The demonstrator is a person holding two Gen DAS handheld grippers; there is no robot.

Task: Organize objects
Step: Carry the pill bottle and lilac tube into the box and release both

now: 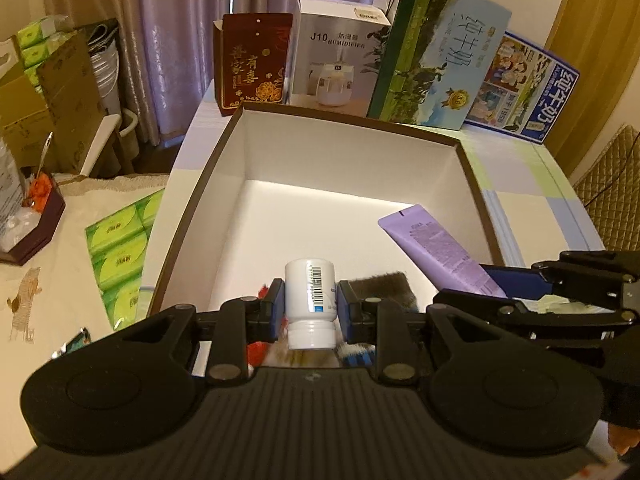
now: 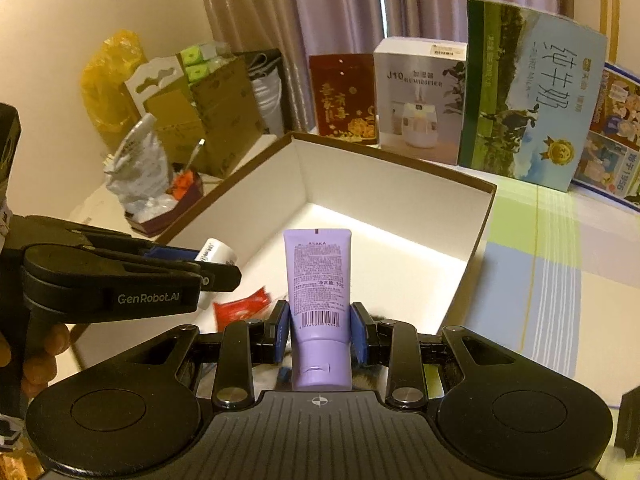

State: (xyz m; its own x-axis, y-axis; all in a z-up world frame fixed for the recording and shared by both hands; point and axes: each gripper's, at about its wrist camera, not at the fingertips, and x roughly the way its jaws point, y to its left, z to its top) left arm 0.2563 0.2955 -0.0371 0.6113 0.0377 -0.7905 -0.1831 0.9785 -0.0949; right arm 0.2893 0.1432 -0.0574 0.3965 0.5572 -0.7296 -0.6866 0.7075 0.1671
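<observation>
Left gripper (image 1: 311,307) clamped white bottle (image 1: 309,303); right gripper (image 2: 319,330) clamped purple tube (image 2: 319,304); both over open box (image 1: 352,152) (floor largely bare); placing pending

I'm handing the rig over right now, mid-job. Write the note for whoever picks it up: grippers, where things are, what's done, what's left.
Left gripper: shut on the white bottle, held over the near edge of the open box.
Right gripper: shut on the purple tube, cap toward the camera, also over the box's near side.
Box: its visible floor is bare and white; nothing seems placed in it yet.
Near edge, below the grippers: a red packet and a dark furry item, partly hidden.
Left to do: set the bottle and tube down in the box, then probably deal with the remaining small items.
</observation>
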